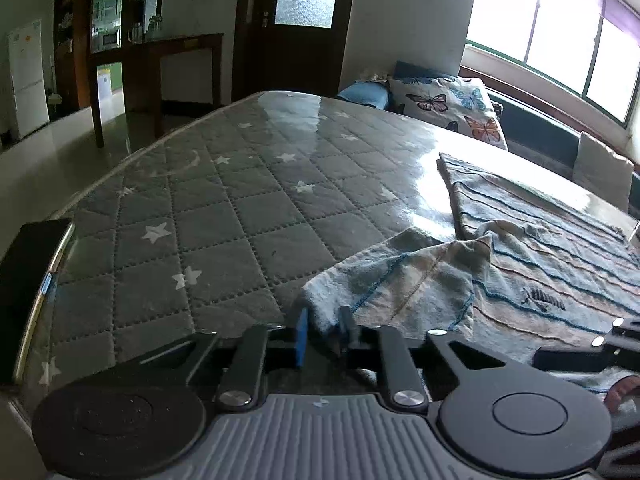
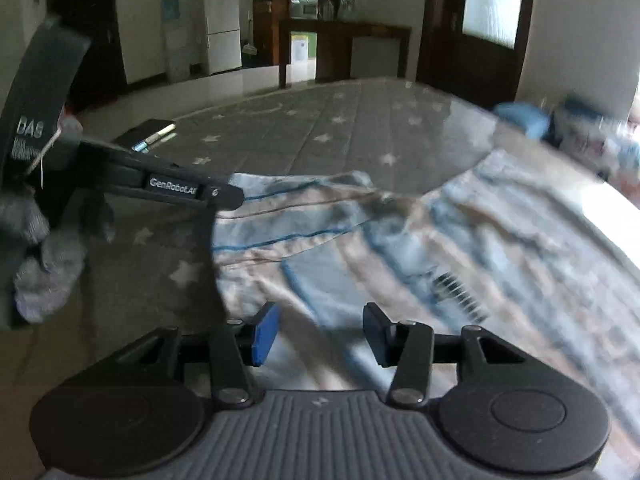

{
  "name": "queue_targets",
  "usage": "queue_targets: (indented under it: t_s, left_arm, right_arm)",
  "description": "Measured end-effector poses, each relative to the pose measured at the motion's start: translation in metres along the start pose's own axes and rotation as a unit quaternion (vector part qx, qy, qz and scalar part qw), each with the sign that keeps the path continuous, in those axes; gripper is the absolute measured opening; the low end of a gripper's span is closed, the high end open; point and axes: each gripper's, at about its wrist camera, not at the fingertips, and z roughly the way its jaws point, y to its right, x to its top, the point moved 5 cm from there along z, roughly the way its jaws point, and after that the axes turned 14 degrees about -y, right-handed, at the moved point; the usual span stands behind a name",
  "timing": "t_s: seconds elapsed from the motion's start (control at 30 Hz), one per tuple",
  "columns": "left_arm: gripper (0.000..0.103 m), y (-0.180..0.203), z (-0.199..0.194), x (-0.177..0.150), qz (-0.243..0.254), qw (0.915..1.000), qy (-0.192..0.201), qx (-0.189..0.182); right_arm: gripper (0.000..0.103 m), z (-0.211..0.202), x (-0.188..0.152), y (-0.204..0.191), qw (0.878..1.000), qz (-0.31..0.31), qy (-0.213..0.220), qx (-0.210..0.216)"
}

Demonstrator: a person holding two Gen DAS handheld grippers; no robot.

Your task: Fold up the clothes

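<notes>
A pale striped garment [image 1: 540,248] lies spread on the quilted mattress, one sleeve folded over.

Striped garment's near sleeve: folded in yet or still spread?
Still spread. The sleeve sticks out sideways from the striped garment on the mattress, its cuff between the left gripper fingers.

Right wrist view motion-blurred: striped garment [image 2: 400,240] smeared, stripes and dark logo mark unreadable; far-right objects beside mattress [image 2: 320,128] only colour smudges. Garment runs off right and bottom edges in both views; full outline not seen. Left gripper [image 1: 324,330]: garment corner between fingers, pad contact masked by cloth folds. Dark phone-like slab [image 1: 28,292] cut by left edge. Window [image 1: 560,32] overexposed, outside unreadable. Gloved hand [image 2: 40,264] partly cut at left edge.
</notes>
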Motion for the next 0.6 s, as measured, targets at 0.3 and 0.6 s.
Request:
queue_targets:
  t_s: [0.3,0.6]
  left_arm:
    - [0.022,0.000,-0.004,0.001,-0.012,0.9999,0.004,0.000]
    - [0.005,0.003,-0.004,0.003,-0.016,0.9996,0.015,-0.015]
  right_arm:
    - [0.047,-0.001,0.002,-0.012,1.000,-0.013,0.004,0.012]
    - [0.046,0.002,0.005,-0.023,1.000,-0.020,0.005,0.014]
